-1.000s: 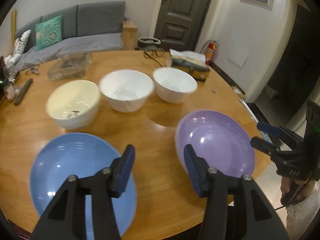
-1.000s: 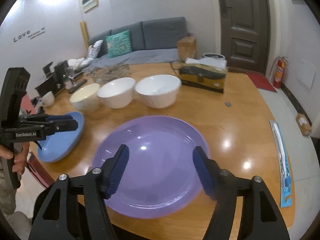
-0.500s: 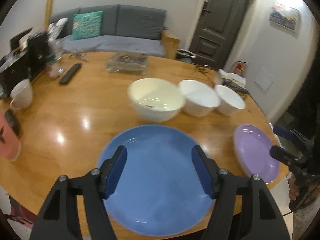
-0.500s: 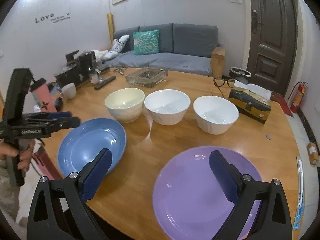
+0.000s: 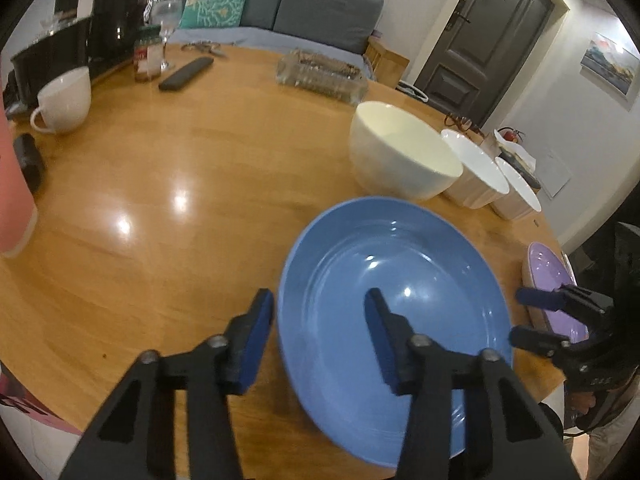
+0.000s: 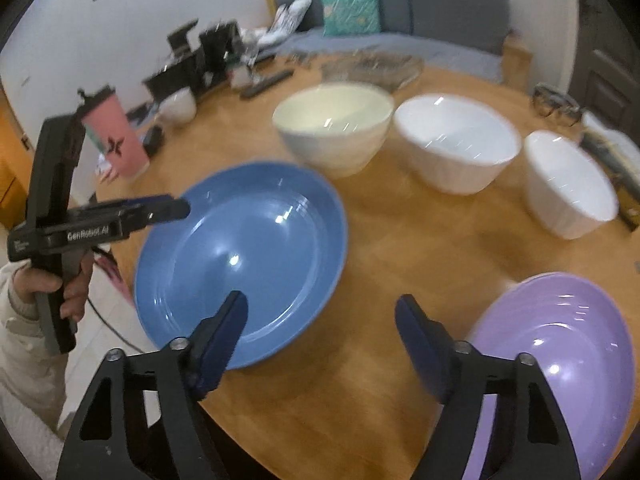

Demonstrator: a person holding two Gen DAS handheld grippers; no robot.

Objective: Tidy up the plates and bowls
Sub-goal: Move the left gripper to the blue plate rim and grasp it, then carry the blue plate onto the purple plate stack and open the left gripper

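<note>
— Where are the plates?

— The blue plate (image 5: 396, 264) lies near the wooden surface's (image 5: 168, 216) edge; the purple plate (image 6: 560, 344) is apart to its right. Three bowls stand behind: a cream bowl (image 6: 334, 128) and two white bowls (image 6: 458, 142).

— And the jaws?

— The left gripper (image 5: 318, 320) is spread wide, straddling the blue plate's rim, probably not touching. The right gripper (image 6: 322, 326) is wide open too, holding nothing, over bare wood between the plates.

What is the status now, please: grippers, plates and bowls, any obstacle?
Left gripper open, straddling blue plate rim. Right gripper open, empty, between blue and purple plate. Three bowls unstacked. No obstacle.
</note>
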